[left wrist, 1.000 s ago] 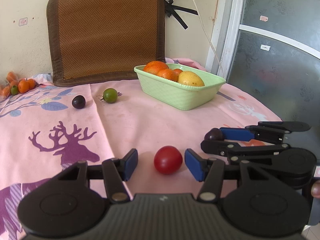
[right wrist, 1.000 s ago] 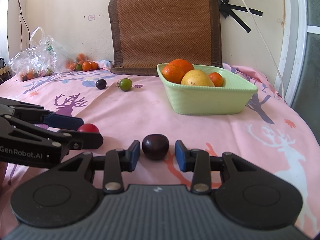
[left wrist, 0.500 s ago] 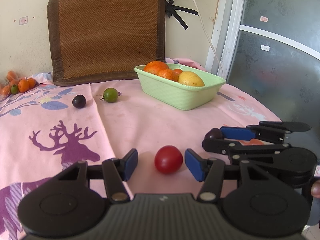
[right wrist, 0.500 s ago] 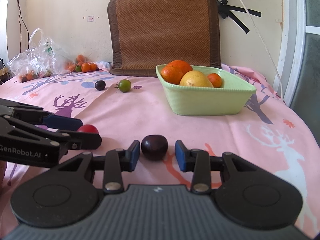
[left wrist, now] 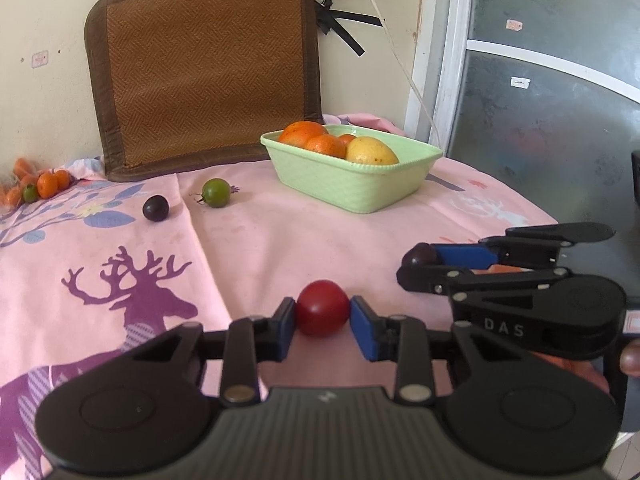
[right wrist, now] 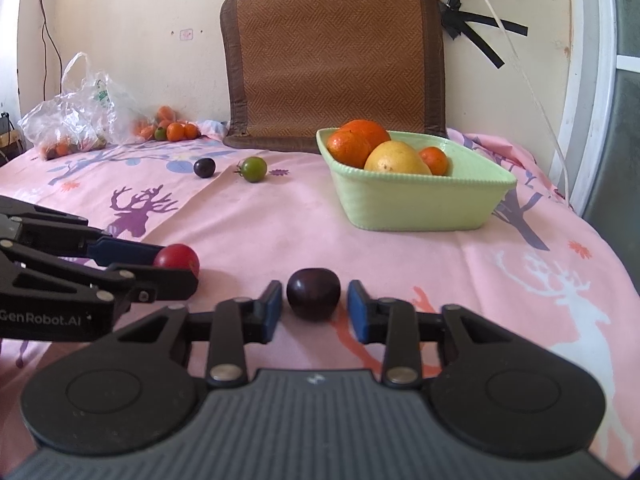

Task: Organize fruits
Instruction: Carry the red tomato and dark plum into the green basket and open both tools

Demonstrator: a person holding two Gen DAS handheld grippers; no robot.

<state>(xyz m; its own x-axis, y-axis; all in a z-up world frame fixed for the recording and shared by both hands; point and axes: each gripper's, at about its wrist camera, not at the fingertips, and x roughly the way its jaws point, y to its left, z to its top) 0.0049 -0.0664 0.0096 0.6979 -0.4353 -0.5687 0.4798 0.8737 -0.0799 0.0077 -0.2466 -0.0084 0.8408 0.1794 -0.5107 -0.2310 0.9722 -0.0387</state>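
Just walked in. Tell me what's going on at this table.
A person is sorting fruit with a handheld tool in each hand. The left tool has its pads against a red tomato on the pink tablecloth. The right tool straddles a dark plum, with small gaps on both sides, so it is not gripped. The green basket already holds oranges and a yellow fruit. Another dark fruit and a green tomato wait farther back.
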